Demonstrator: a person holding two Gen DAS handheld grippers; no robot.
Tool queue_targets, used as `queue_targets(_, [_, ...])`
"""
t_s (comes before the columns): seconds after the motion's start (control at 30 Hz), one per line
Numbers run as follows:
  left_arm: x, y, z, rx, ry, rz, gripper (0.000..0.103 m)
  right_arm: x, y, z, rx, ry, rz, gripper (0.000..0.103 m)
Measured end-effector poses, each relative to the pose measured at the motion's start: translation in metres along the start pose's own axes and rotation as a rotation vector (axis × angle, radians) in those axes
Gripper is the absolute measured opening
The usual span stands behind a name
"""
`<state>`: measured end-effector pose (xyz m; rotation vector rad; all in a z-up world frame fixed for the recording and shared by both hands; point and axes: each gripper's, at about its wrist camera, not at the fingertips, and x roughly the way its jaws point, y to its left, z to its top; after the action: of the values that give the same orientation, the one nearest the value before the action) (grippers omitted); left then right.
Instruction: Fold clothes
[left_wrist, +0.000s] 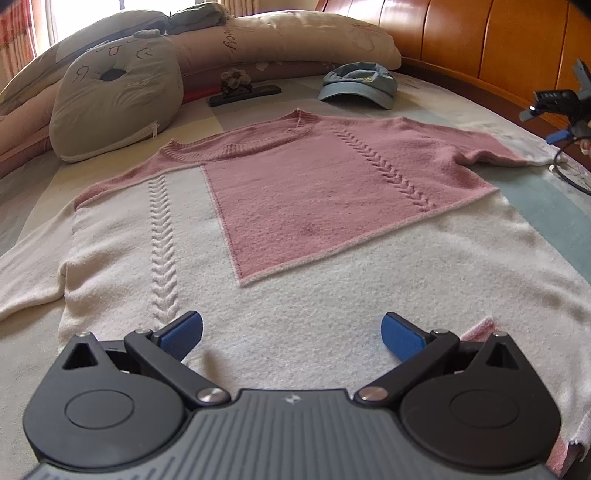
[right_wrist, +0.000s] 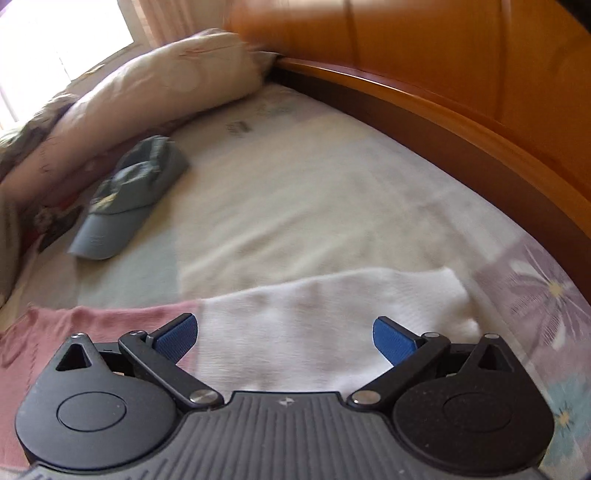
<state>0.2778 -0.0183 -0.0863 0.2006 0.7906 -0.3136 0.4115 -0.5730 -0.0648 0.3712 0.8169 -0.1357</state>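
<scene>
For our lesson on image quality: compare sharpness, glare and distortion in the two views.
Left wrist: sharp; window overexposed; headboard bowed by fisheye. Right wrist: motion-blurred, smearing cap and sleeve; window blown out white.

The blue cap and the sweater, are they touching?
Apart. The left wrist view shows bare bedsheet between the cap and the sweater collar.
</scene>
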Motion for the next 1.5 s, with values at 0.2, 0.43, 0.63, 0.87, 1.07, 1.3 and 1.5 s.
queue_targets(0.2, [0.001,-0.001,0.001,0.005,0.006,0.003,0.102,0.030,-0.010,0.004,0.008,0.048,-0.027,0.103])
queue_targets(0.43, [0.003,-0.002,0.001,0.002,0.007,-0.003,0.102,0.015,-0.035,0.007,0.111,-0.036,-0.106,0.103])
queue_targets(0.63, [0.002,-0.007,0.000,0.019,0.007,-0.013,0.102,0.009,0.009,0.018,0.044,-0.128,-0.004,0.103])
queue_targets(0.87, [0.002,-0.003,0.001,0.014,0.020,0.011,0.102,0.049,0.028,0.008,0.060,-0.105,0.064,0.103])
queue_targets(1.07, [0.002,-0.004,0.000,0.012,0.016,0.002,0.102,0.022,0.010,-0.006,-0.004,-0.267,-0.196,0.103])
queue_targets(1.3, [0.001,-0.009,0.000,0.015,0.012,-0.022,0.102,-0.013,-0.018,0.001,0.022,-0.308,-0.336,0.103])
queue_targets(1.5, [0.001,-0.008,0.001,0.021,0.020,-0.007,0.102,-0.004,0.002,-0.002,0.023,-0.297,-0.129,0.103])
